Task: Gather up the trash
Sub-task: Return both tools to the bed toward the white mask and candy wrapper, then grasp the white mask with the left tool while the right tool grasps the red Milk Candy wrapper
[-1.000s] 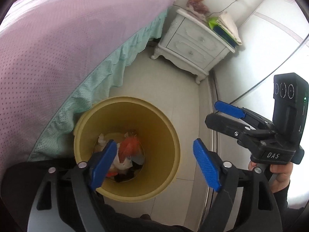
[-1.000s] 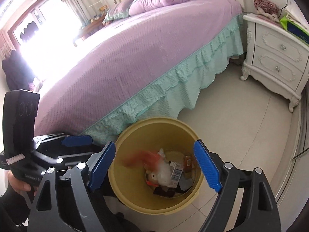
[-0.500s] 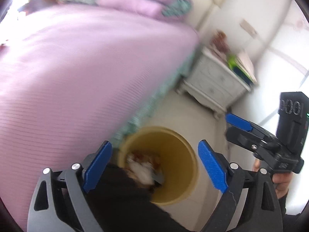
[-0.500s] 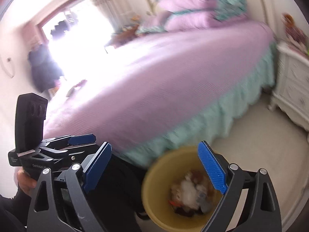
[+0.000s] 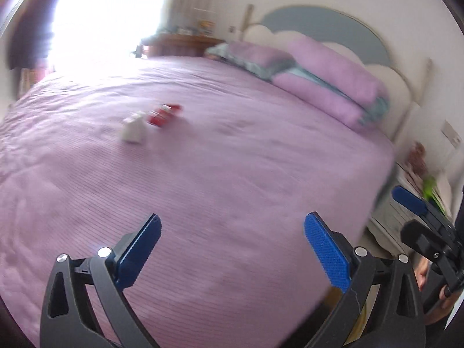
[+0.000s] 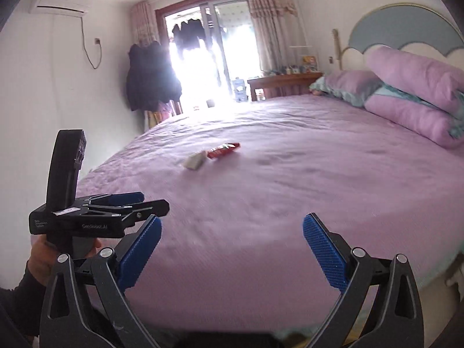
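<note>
Both tools are empty. My right gripper (image 6: pixel 230 249) stands with jaws spread wide over the near edge of the bed (image 6: pixel 290 203), holding nothing. My left gripper (image 5: pixel 232 250) is likewise wide apart and empty, level with the same near edge; in the right wrist view it shows at the left side of the bed.

Two pieces of trash lie on the bed cover, well apart from both grippers, toward the middle of the bed and nearer its far edge: a red wrapper (image 6: pixel 223 150) and a pale crumpled piece (image 6: pixel 193 161), just beside each other. The left wrist view is smeared, so I cannot tell whether they touch.

Step in hand, as I judge it: reach across and pick one piece. Recommended method: carry one gripper low over the cover, keep the jaws wide until they straddle the wrapper, and pinch the wrapper alone, not the cloth under it.

Surface: purple cover, soft, lightly creased. Folded purple bedding (image 6: pixel 411 98) is stacked at the head edge. Room: bright glazed door (image 6: pixel 208 66), dark coat (image 6: pixel 150 78) hanging by the wall, wall air conditioner (image 6: pixel 62 0).
</note>
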A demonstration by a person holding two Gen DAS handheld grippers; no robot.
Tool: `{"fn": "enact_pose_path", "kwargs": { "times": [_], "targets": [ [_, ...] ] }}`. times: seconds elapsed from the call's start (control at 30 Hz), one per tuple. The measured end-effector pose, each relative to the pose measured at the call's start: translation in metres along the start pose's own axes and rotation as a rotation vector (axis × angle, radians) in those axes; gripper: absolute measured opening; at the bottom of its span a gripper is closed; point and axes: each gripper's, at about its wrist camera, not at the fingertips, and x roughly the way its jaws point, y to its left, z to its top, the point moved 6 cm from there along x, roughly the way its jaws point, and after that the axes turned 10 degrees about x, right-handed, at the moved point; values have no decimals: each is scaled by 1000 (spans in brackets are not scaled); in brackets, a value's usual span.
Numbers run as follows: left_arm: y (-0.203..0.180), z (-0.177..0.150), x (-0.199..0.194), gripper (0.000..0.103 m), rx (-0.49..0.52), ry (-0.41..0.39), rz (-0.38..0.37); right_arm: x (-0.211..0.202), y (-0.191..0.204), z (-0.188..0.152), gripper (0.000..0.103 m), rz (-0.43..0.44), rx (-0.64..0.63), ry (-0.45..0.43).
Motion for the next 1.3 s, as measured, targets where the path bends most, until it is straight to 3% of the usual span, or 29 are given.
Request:
{"fn": "enact_pose_path", "kwargs": {
  "times": [0.17,0.33,0.6,0.8,0.83,0.87,0.9,0.93,1.03,1.3],
  "targets": [
    [67,24,7,99,-82,-15,101,57,6,29,95,18,0,15],
    [118,40,48,99,-138,25,142,112,6,45,94,52,37,48],
    [164,50,136,99,-148,141,185,186,-1,61,94,66,65,103],
    [186,73,177,98,-110,157,215,213,-6,67,94,60,54,126],
    [189,76,180,89,-107,159,223,217,-5,68,94,57,46,128],
    [194,75,186,66,-119,182,224,221,-5,68,94,57,40,132],
    [196,74,191,57,-129,204,215,223,-5,68,94,53,35,137],
    [199,73,192,54,-135,212,218,225,-5,68,94,46,31,144],
    [195,72,184,27,-117,203,193,230,-2,70,94,54,19,158],
    [198,74,130,27,-169,102,151,262,13,77,94,19,0,211]
  ]
}}
